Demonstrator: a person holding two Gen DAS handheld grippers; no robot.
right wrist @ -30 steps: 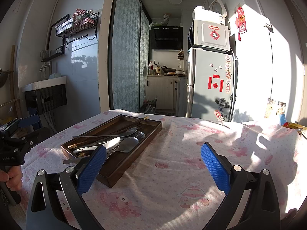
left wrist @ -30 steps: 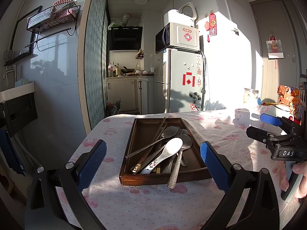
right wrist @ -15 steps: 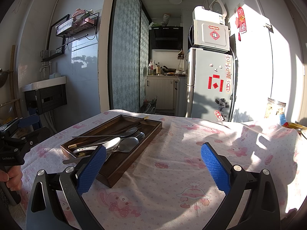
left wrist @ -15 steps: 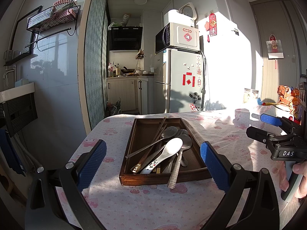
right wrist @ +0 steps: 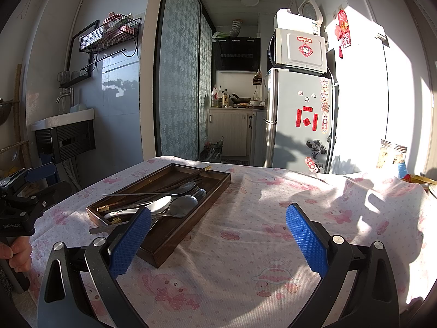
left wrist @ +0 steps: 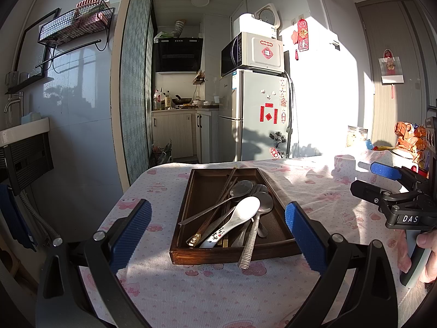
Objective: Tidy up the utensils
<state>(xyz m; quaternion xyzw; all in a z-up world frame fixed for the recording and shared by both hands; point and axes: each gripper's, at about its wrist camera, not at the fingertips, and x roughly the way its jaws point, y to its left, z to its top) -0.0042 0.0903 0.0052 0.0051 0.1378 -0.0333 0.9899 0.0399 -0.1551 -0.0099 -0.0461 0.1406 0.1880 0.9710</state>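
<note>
On the table (left wrist: 191, 295), pink-print cloth, sits a dark wood tray (left wrist: 232, 254), long axis running away from the left camera, and all the utensils are in it. They lie as one crossed heap in the right half, bowls toward the far end, handles toward the near wall; left half is bare. Could be a dumped pile awaiting sorting, or stuff gathered in from the table, can't tell which.

Left gripper (left wrist: 217, 220) hovers square-on just short of the tray's near end, jaws spread wide, nothing between the pads. My read: lined up that way because the handles face it. Right gripper (right wrist: 218, 227) also spread and empty, off the tray's right side over bare cloth, likely parked clear so it doesn't cross the left.

Contents, big to small:
- steel spoons (left wrist: 241, 187), several stacked, exact count unclear
- white ceramic spoon (left wrist: 245, 209) on top of the heap, so it's the freest to lift
- textured steel handle (left wrist: 250, 243), pokes out over the near wall, easiest edge to pinch
- dark chopsticks (left wrist: 228, 180) lying diagonal, tips over the far wall, partly pinned under the spoons
</note>
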